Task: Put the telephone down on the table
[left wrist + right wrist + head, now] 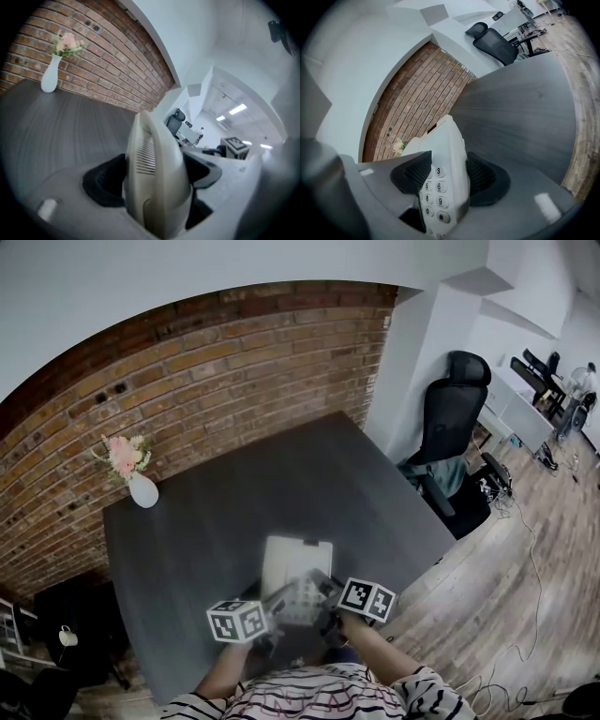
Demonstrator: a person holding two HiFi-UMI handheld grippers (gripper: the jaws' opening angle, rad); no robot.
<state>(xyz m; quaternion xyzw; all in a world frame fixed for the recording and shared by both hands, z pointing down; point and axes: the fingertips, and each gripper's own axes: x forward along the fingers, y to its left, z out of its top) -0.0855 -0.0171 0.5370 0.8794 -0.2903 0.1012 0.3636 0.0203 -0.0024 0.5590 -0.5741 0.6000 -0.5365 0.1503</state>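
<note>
- The telephone (296,570), cream-coloured, is carried between both grippers over the table (216,521), at the 6 o'clock edge nearest the person. No view shows whether it touches the tabletop.
- The left gripper (154,176) has its fingers (105,182) pinching the handset (157,159). The black pads press on either side of the handset's slotted end.
- The right gripper (447,176) has its fingers (486,178) clamped on the telephone's body. The keypad (433,194) shows just beside the pad at 9 o'clock.
- In the head view the two marker cubes sit at 7 and 5 o'clock of the telephone, with striped sleeves (309,701) below them.
- A white vase (143,490) of pink flowers (125,456) stands at the table's 10 o'clock corner, against the brick wall (206,371).
- A black office chair (450,418) stands off the table at 2 o'clock, well apart from the telephone.
</note>
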